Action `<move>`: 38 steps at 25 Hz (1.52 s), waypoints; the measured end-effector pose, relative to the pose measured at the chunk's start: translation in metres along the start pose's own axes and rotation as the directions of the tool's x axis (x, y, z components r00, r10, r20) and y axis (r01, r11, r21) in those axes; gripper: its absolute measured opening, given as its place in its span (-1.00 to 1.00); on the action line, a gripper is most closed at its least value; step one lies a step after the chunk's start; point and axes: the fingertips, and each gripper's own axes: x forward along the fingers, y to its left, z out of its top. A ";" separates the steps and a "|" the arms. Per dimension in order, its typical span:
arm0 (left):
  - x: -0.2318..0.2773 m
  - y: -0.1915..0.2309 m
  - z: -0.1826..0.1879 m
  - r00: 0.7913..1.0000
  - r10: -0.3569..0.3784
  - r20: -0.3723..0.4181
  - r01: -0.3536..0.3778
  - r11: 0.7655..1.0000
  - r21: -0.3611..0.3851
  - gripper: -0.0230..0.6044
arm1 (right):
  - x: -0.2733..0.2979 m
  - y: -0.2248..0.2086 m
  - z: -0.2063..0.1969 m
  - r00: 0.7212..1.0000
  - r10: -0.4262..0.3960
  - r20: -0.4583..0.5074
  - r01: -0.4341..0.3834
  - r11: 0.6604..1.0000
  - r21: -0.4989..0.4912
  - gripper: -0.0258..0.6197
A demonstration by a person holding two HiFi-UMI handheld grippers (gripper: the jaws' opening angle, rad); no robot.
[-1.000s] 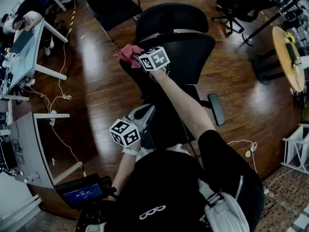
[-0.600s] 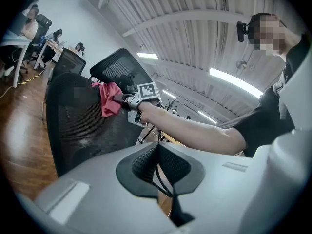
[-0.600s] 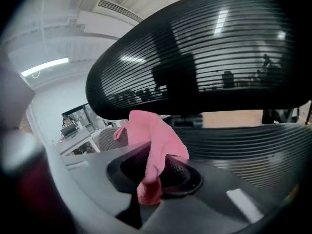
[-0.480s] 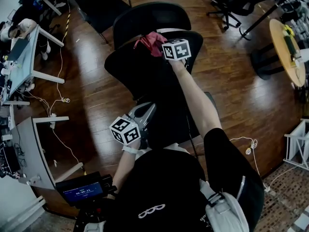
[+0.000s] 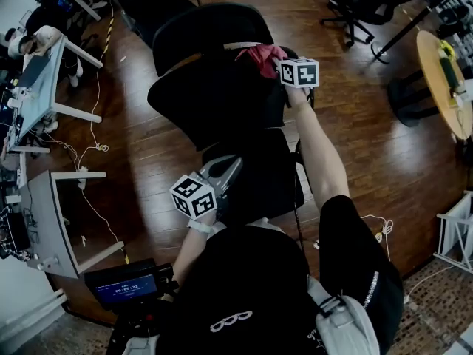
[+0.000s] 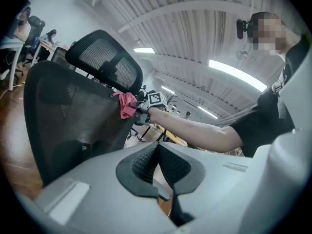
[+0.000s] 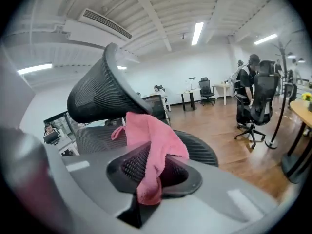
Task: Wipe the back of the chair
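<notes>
Right tongs first, head view: the right tongs (image 5: 275, 62) are at the right end of the chair back's upper edge. One second ago they were at its left edge, and half a second ago near the middle. The pink cloth (image 5: 259, 53) has travelled with them. It is bunched at the tips and lies against the chair back (image 5: 214, 98), just below the headrest (image 5: 214, 28). The chair back sits further left in frame than before. The left tongs (image 5: 230, 166) have barely changed: low, close to the person's body, pointing toward the chair, well apart from the cloth. The wooden floor (image 5: 148, 139) shows around the chair.

Left gripper view: the left tongs (image 6: 157, 150) have their ribbed pads (image 6: 144, 162) brought together with nothing between them, touching nothing. Beyond them the mesh chair back (image 6: 73, 111) stands upright with the headrest (image 6: 105, 62) above. The pink cloth (image 6: 128, 104) hangs at the right edge of the chair back, carried by the right tongs (image 6: 140, 110) at the end of the person's outstretched forearm (image 6: 195, 130).

Right gripper view: the right tongs (image 7: 155, 165) are clamped on the pink cloth (image 7: 153, 140). One fold is pinched between the pads, a tail hangs below them, and the rest stands up in front. The cloth is just beside the mesh headrest (image 7: 100, 99), and the curved top of the chair back (image 7: 202, 150) runs behind it. Whether the cloth touches the mesh cannot be told from this view.
</notes>
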 end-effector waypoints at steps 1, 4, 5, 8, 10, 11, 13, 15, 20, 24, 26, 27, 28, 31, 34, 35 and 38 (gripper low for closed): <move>0.003 -0.004 -0.002 1.000 0.008 0.002 -0.008 1.000 0.001 -0.95 | -0.005 -0.010 -0.001 1.000 -0.011 0.004 0.010 1.000 0.004 -0.78; 0.008 -0.014 -0.007 0.999 0.032 0.010 -0.032 0.999 0.005 -0.95 | -0.023 -0.040 -0.005 0.999 -0.051 0.014 0.051 0.999 0.013 -0.78; 0.007 -0.016 -0.008 0.999 0.040 0.015 -0.040 0.999 0.003 -0.95 | -0.028 -0.051 -0.006 0.997 -0.073 0.016 0.073 0.997 0.018 -0.78; -0.011 -0.016 -0.015 0.996 0.077 0.035 -0.076 0.997 -0.015 -0.95 | -0.044 -0.068 -0.016 0.990 -0.141 0.011 0.141 0.990 0.022 -0.78; -0.027 -0.011 -0.018 0.994 0.103 0.048 -0.102 0.995 -0.023 -0.95 | -0.054 -0.065 -0.023 0.987 -0.160 0.013 0.160 0.987 0.008 -0.78; -0.035 -0.009 -0.018 0.992 0.112 0.053 -0.111 0.994 -0.024 -0.95 | -0.059 -0.059 -0.026 0.987 -0.161 0.018 0.161 0.987 0.001 -0.78; -0.049 -0.008 -0.018 0.990 0.123 0.068 -0.122 0.992 -0.019 -0.95 | -0.071 -0.042 -0.032 0.988 -0.153 0.032 0.153 0.988 -0.010 -0.78; -0.060 -0.008 -0.014 0.987 0.129 0.099 -0.130 0.992 -0.001 -0.95 | -0.085 -0.022 -0.041 0.990 -0.132 0.049 0.133 0.991 -0.017 -0.78; -0.089 -0.014 -0.013 0.977 0.112 0.180 -0.121 0.992 0.039 -0.95 | -0.123 0.060 -0.080 0.998 -0.029 0.056 0.035 0.994 -0.103 -0.78; -0.132 -0.020 -0.028 0.978 0.079 0.194 -0.089 0.995 0.044 -0.95 | -0.170 0.157 -0.126 0.998 0.051 0.043 -0.043 0.984 -0.175 -0.78; -0.155 -0.023 -0.041 0.979 0.073 0.190 -0.082 0.996 0.035 -0.95 | -0.196 0.202 -0.155 0.996 0.077 0.034 -0.069 0.981 -0.184 -0.78; -0.166 -0.027 -0.048 0.980 0.072 0.185 -0.080 0.996 0.036 -0.95 | -0.209 0.224 -0.170 0.995 0.092 0.031 -0.085 0.980 -0.182 -0.78; -0.177 -0.030 -0.054 0.981 0.071 0.179 -0.079 0.996 0.040 -0.95 | -0.222 0.244 -0.185 0.994 0.107 0.028 -0.100 0.979 -0.180 -0.78; -0.204 -0.040 -0.068 0.986 0.061 0.155 -0.072 0.995 0.066 -0.95 | -0.260 0.303 -0.220 0.991 0.134 0.027 -0.127 0.975 -0.184 -0.78; -0.238 -0.042 -0.078 0.988 0.050 0.147 -0.064 0.993 0.094 -0.95 | -0.278 0.368 -0.249 0.989 0.147 0.033 -0.139 0.975 -0.176 -0.78; -0.250 -0.042 -0.083 0.988 0.046 0.147 -0.060 0.993 0.097 -0.95 | -0.281 0.389 -0.262 0.988 0.152 0.028 -0.145 0.974 -0.173 -0.78; -0.272 -0.050 -0.099 0.989 0.027 0.145 -0.042 0.995 0.096 -0.95 | -0.294 0.432 -0.293 0.987 0.163 0.006 -0.159 0.973 -0.167 -0.78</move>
